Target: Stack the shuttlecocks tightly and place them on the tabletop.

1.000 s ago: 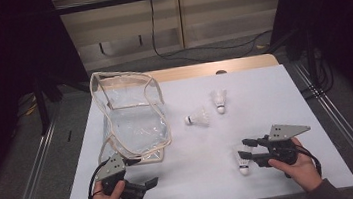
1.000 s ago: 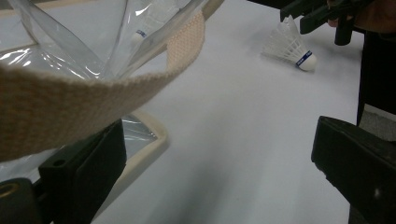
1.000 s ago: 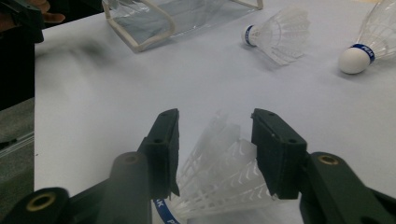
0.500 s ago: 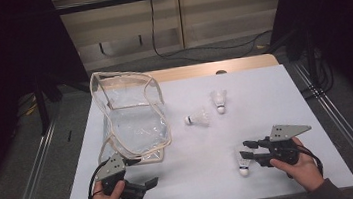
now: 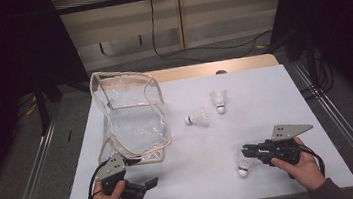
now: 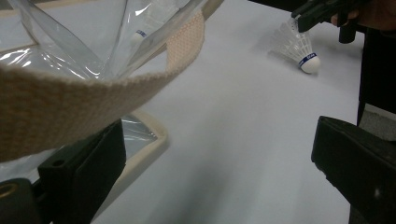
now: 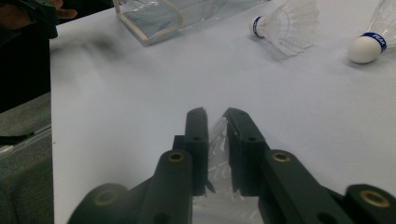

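- The right hand-held gripper [image 5: 249, 155] has just been closing, and its jaws now pinch the feather skirt of a shuttlecock [image 5: 244, 165] at the near right of the bench [image 5: 274, 93].
- In the right gripper view the white feathers are squeezed thin between the black pads [image 7: 196, 140], so I'd worry they crease or snap if the squeeze tightens.
- The cork head hangs free below the grip, so the shuttlecock may swing or slip out on the lift.
- The left hand-held gripper [image 5: 146, 186] rests with jaws apart beside the clear bag [image 5: 134, 119], whose woven strap [image 6: 93, 100] droops across its camera.
- Nothing holds the floppy bag mouth open, so it could fold shut.
- Two more shuttlecocks [image 5: 198, 118] [image 5: 220, 99] lie mid-bench.
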`<state>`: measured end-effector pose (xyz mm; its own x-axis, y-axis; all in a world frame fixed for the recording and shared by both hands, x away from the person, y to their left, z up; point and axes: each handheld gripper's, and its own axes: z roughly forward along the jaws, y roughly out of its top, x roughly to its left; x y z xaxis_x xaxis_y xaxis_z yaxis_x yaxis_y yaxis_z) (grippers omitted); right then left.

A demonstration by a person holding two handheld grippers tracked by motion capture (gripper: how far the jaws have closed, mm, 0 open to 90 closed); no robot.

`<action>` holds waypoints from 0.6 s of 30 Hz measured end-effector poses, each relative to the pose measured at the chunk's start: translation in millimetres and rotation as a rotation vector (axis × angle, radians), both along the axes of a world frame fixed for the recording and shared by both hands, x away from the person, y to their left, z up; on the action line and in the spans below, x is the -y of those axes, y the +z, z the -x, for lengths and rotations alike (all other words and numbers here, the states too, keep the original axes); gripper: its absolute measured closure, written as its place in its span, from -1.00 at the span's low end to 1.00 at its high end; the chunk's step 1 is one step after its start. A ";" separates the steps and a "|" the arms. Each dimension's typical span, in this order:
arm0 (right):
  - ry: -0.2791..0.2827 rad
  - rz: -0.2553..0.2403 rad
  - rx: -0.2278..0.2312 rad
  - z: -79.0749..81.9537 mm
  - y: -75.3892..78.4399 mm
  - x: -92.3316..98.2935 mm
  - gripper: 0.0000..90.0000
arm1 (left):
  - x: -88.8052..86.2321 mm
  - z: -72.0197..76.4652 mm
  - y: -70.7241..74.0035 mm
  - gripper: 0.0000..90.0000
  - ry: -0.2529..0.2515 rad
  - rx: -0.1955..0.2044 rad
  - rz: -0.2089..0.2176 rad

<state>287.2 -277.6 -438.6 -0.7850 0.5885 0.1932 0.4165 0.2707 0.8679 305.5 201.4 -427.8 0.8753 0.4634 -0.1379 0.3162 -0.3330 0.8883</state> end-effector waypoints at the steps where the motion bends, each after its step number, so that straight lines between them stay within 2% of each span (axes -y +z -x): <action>1: 0.000 0.001 -0.002 0.3 0.6 0.0 0.84 | 0.1 0.1 0.0 -0.93 0.001 -0.001 0.001; 4: 0.003 -0.012 -0.009 0.2 1.8 0.4 0.95 | 0.2 0.1 0.0 -0.93 0.001 0.000 0.000; 9: -0.014 -0.045 -0.015 -1.1 7.2 0.5 0.99 | 0.2 0.2 -0.1 -0.93 -0.002 0.001 -0.004; 18: -0.083 -0.074 0.028 -11.7 13.4 -1.9 1.00 | 0.6 0.4 -0.5 -0.93 -0.004 0.001 -0.005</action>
